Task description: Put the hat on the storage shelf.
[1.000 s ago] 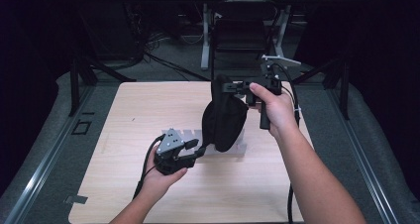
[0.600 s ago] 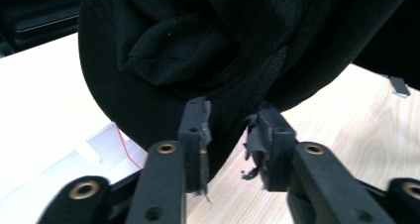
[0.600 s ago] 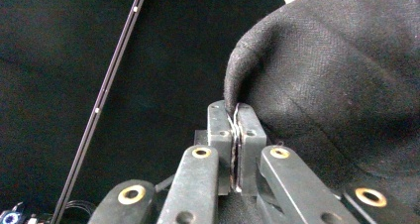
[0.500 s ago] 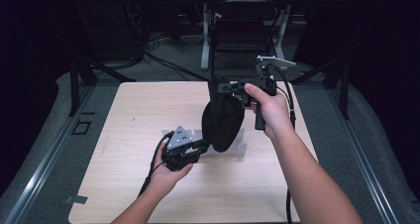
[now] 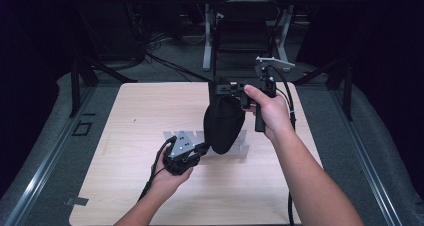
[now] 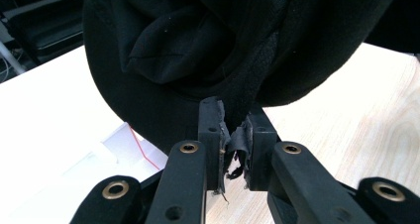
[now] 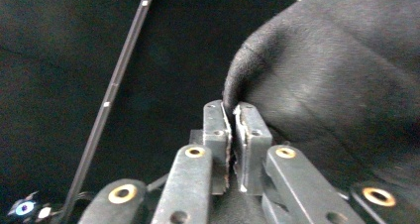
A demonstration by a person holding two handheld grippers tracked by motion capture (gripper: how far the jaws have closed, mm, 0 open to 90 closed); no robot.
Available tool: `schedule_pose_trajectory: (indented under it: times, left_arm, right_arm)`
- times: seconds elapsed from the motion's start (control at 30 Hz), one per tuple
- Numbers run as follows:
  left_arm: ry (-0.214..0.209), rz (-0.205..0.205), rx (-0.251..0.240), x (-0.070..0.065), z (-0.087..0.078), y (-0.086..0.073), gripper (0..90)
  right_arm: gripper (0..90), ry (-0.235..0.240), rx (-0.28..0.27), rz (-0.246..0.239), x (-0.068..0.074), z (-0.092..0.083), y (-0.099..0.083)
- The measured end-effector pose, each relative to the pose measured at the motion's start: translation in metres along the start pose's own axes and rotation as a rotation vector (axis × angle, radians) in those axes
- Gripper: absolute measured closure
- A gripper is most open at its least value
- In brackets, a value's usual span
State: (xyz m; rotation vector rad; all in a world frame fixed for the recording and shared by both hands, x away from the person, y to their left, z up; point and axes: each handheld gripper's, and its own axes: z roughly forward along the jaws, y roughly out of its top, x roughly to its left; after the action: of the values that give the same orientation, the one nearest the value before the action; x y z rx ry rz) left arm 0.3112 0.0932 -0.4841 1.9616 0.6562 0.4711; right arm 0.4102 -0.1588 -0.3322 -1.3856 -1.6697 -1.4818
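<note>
Both grippers hold a black cloth item (image 5: 223, 126) — perhaps a cap or garment — hanging above the wooden table (image 5: 150, 106). The right gripper (image 5: 220, 90) pinches its top edge; the left gripper (image 5: 202, 148) pinches a fold near the bottom. Its long axis runs nearly vertical. Likely a mid-air reorienting step — next it calls for coordinated lowering or spreading.

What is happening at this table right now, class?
A person holds a black cloth up over the wooden table with two handheld grippers. The right gripper pinches its top edge, higher up, so the cloth hangs down. The left gripper is shut on the lower edge, near the tabletop. Some pale sheets lie on the table under the cloth.
</note>
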Motion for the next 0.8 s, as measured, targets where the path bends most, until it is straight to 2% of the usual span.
schedule_pose_trajectory:
  times: [0.17, 0.4, 0.5, 0.6, 0.8]
  left_arm:
    - [0.015, 0.002, -0.029, 0.001, -0.002, -0.005, 83.0]
    - [0.031, -0.064, -0.074, 0.01, -0.008, -0.016, 85.2]
    - [0.036, -0.088, -0.083, 0.013, -0.01, -0.021, 85.4]
    - [0.043, -0.088, -0.08, 0.013, -0.011, -0.023, 85.5]
    - [0.037, -0.113, -0.08, 0.017, -0.011, -0.029, 85.5]
  right_arm:
    - [80.8, 0.03, -0.014, -0.009, 0.003, -0.001, -0.001]
    - [79.7, 0.012, -0.041, -0.039, 0.007, -0.015, 0.0]
    - [80.2, -0.003, -0.047, -0.038, 0.005, -0.02, 0.0]
    - [80.7, 0.001, -0.054, -0.033, 0.003, -0.024, 0.0]
    - [80.7, -0.003, -0.059, -0.03, -0.001, -0.03, -0.001]
